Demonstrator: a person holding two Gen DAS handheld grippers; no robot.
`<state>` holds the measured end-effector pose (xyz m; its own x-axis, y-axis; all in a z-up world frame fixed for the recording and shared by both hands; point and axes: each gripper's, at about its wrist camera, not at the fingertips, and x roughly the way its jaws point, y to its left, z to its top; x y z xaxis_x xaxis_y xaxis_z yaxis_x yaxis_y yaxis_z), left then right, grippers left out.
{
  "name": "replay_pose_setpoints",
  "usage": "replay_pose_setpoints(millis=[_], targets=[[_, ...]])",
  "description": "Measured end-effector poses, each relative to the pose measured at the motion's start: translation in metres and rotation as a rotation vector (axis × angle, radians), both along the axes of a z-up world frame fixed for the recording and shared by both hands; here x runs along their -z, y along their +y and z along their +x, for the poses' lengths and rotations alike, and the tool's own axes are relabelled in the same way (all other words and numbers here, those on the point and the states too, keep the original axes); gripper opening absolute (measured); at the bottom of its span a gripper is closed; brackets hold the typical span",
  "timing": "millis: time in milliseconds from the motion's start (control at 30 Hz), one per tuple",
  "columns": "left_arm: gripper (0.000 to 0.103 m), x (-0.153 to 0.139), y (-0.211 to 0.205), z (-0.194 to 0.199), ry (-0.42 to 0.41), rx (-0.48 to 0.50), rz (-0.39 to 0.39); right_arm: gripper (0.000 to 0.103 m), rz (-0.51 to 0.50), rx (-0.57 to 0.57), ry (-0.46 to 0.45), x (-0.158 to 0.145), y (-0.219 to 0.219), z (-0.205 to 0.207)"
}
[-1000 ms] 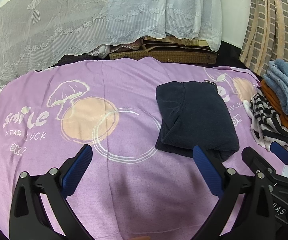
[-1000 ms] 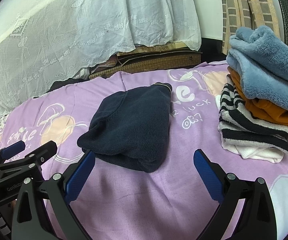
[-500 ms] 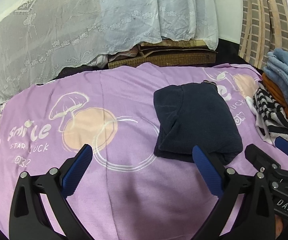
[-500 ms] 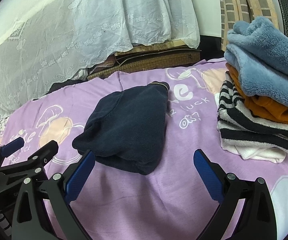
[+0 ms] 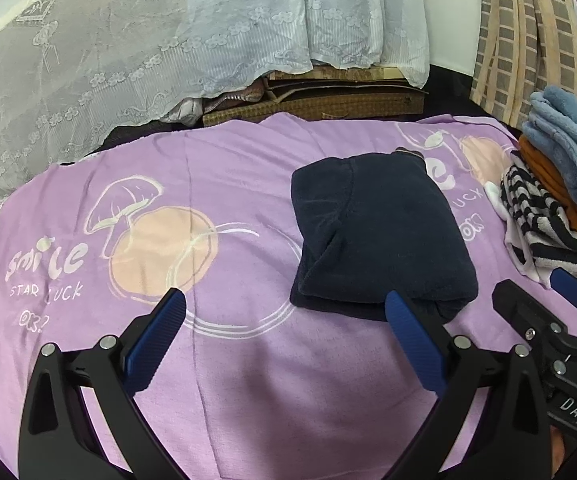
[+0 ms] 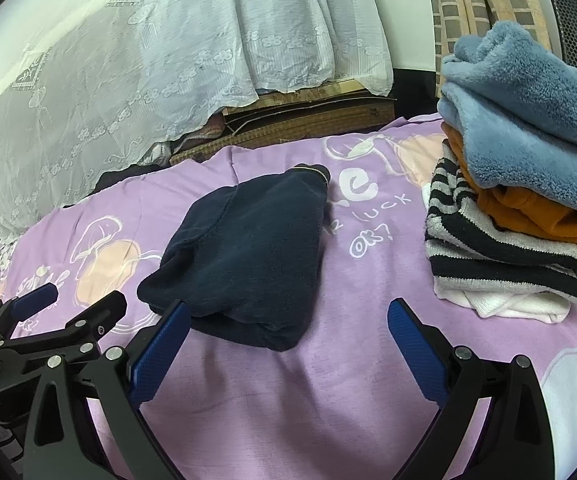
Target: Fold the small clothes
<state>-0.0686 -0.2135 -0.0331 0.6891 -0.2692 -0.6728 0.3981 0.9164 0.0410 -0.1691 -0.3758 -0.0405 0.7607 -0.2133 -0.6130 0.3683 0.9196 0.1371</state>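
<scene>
Lilac bedding [image 5: 248, 380] printed with a mushroom and the word "smile" covers the whole work surface, with a white lace curtain [image 5: 128, 52] hanging behind it. At its right edge sits a stack of folded clothes [image 6: 516, 200], blue fleece on top. Mid-sheet lies the folded navy garment [image 5: 376, 236]. Both the left gripper [image 5: 288, 340] and right gripper [image 6: 288, 344] hover spread wide, grasping nothing.

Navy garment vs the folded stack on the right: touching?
Apart. The right wrist view shows bare purple sheet between the navy garment and the folded stack, printed lettering visible in the gap.
</scene>
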Motion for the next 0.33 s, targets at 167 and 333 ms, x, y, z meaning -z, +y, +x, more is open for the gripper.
replay_pose_setpoints(millis=[167, 333], targets=[[0.098, 0.0039, -0.0004, 0.0022, 0.025, -0.004, 0.0, 0.099, 0.0, -0.003, 0.003, 0.0014, -0.0007, 0.0005], [0.098, 0.0083, -0.0017, 0.0051, 0.051, -0.005, 0.005, 0.099, 0.002, -0.002, 0.004, 0.0013, -0.0005, 0.0005]])
